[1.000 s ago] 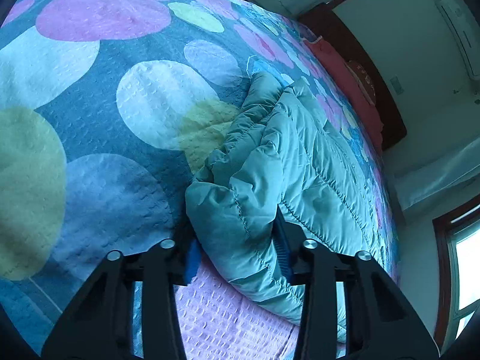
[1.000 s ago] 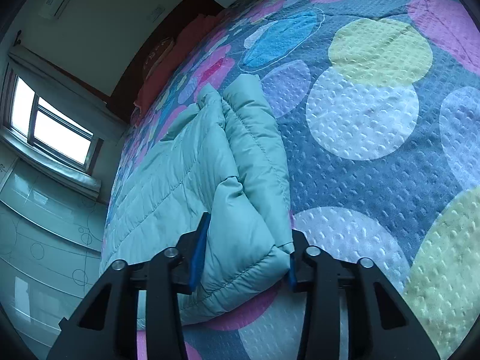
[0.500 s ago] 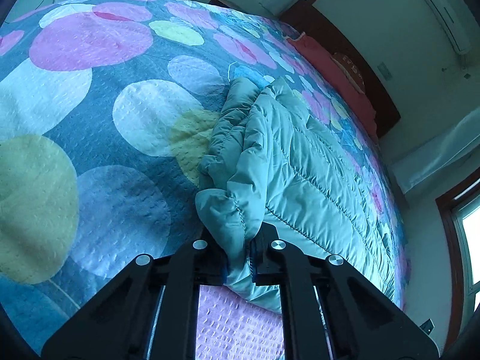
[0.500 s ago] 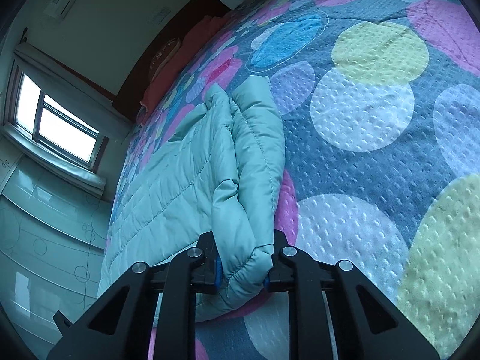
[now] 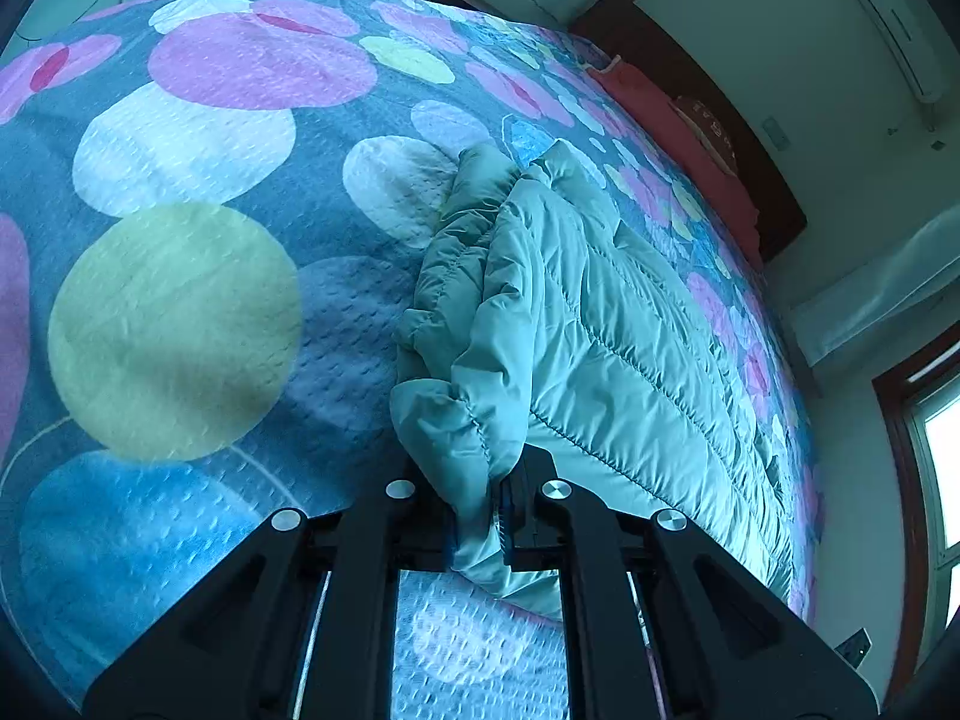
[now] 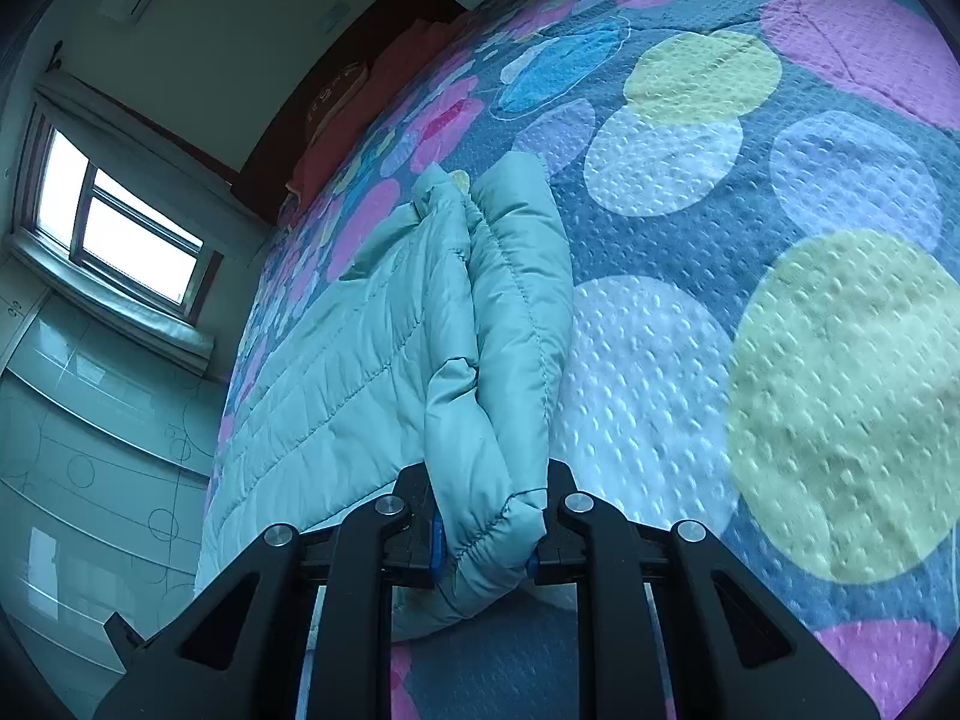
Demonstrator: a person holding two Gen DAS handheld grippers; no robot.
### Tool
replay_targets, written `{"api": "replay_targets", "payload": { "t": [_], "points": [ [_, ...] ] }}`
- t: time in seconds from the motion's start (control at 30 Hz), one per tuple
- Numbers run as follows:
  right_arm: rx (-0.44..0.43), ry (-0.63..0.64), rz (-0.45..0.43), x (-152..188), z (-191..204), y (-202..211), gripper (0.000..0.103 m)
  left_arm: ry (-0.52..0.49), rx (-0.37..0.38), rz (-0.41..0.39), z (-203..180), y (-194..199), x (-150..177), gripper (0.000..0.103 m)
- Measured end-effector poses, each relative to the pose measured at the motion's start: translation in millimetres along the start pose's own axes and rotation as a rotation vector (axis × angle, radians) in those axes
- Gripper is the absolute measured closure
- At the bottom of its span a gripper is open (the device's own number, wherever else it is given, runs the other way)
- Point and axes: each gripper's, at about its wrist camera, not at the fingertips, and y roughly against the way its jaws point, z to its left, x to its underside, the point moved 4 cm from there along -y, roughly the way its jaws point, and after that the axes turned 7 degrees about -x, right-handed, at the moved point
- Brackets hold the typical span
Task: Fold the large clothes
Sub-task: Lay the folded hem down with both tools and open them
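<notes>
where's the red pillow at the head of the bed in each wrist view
Left wrist: red pillow upper right, against the dark headboard.
Right wrist: red pillow upper left of centre, under the same headboard.
Shared landmark: the teal puffer jacket, lying below the pillow.

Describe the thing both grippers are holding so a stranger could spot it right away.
Start at the bed with the bedspread of big coloured circles. On it lies a puffy quilted jacket, pale teal, pinched at its near edge by the left gripper and right gripper. It alone is plain-coloured and stitched in ridges.

No readable text anywhere; marking on red pillow [image 5: 708, 120] by headboard too blurred to read.
</notes>
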Motion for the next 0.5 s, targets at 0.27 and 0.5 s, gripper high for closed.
{"api": "replay_targets", "payload": {
  "t": [0.27, 0.5],
  "points": [
    [-0.015, 0.002, 0.028, 27.6, -2.8, 25.1, 0.085, 0.015, -0.002, 0.017, 26.8, 28.0, 23.0, 0.094],
    [-0.026, 0.002, 0.061, 57.0, -7.9, 52.3, 0.085, 0.018, -0.006, 0.028, 51.7, 54.6, 44.7, 0.094]
  ]
}}
